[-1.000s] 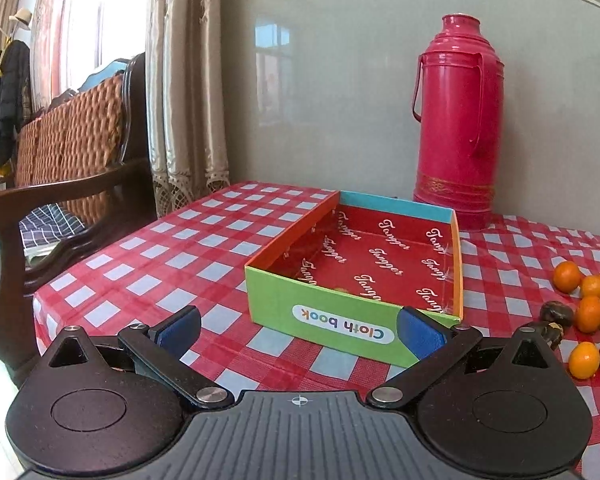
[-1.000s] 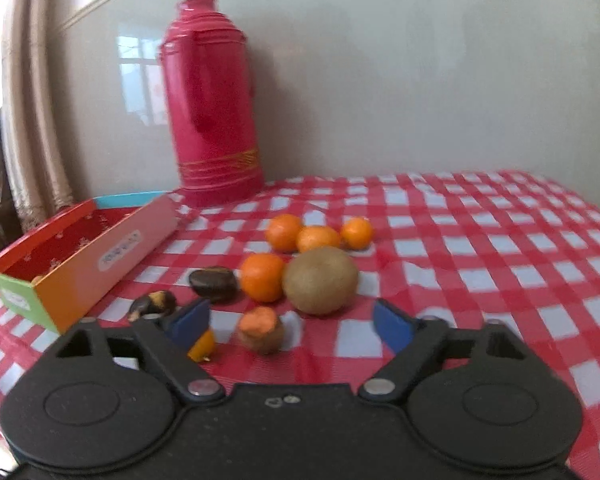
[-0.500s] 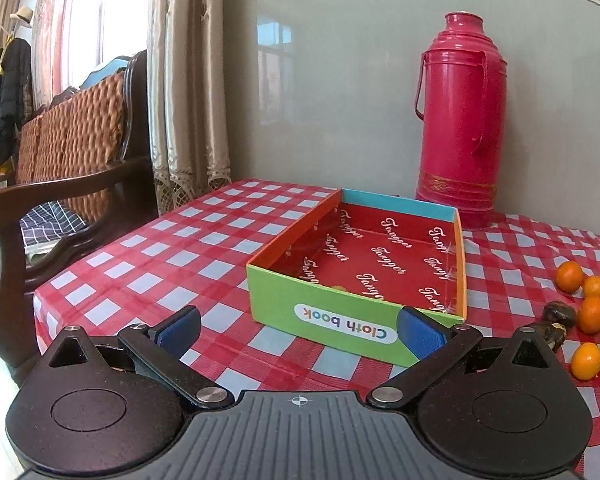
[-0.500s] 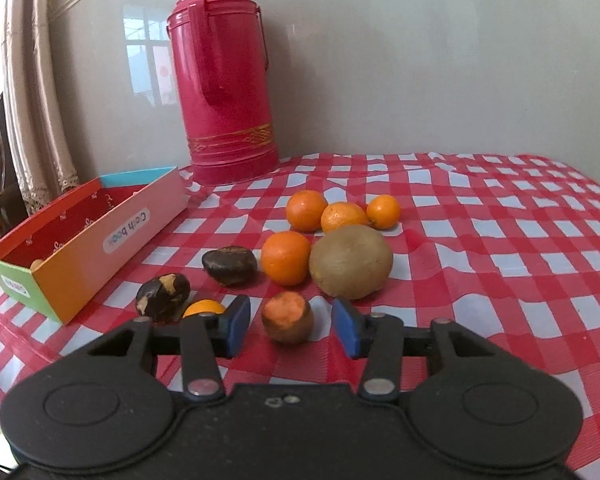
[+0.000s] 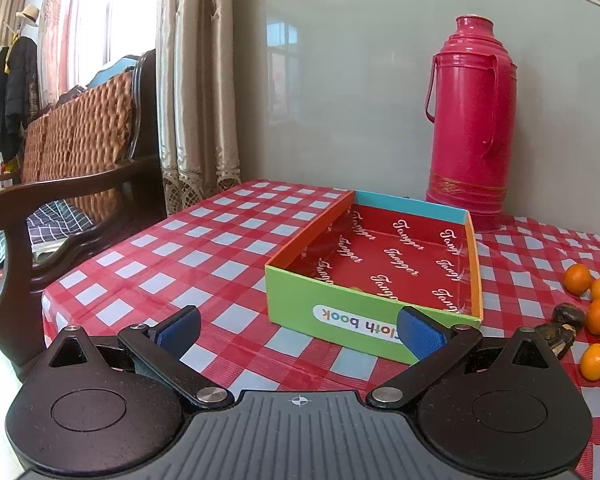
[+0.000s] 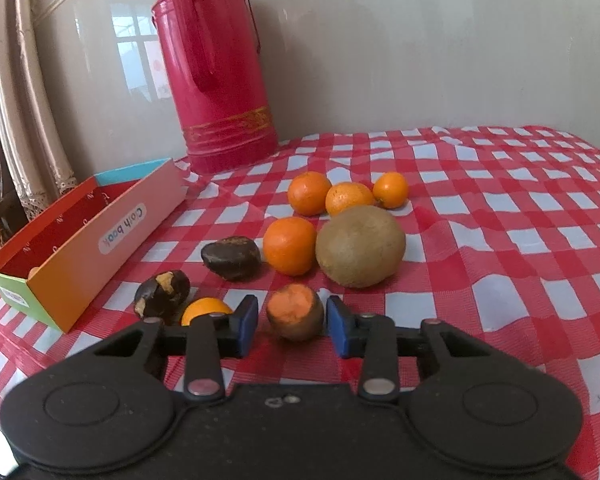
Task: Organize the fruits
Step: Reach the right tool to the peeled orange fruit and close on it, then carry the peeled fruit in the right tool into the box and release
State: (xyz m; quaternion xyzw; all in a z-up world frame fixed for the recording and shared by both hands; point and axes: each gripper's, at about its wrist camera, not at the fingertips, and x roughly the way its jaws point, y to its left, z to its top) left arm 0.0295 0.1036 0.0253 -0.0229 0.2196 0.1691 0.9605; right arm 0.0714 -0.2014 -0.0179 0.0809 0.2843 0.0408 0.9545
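My right gripper (image 6: 292, 326) has its blue pads on either side of a brown fruit piece with an orange cut face (image 6: 296, 317); small gaps still show, so the pads do not grip it. Beyond lie a kiwi (image 6: 360, 246), several oranges (image 6: 290, 245), two dark chestnuts (image 6: 231, 258) and a small orange (image 6: 204, 309) by the left finger. The open "Cloth book" box (image 6: 80, 256) stands to the left. My left gripper (image 5: 298, 330) is open and empty in front of the box (image 5: 364, 324), which has a red lining.
A tall red thermos (image 5: 470, 120) stands behind the box against the grey wall. The table has a red-and-white checked cloth (image 5: 204, 256). A wooden wicker chair (image 5: 72, 168) and curtains stand left of the table edge.
My right gripper has moved forward and narrowed from wide open until its pads flank the cut fruit piece. My left gripper has barely moved.
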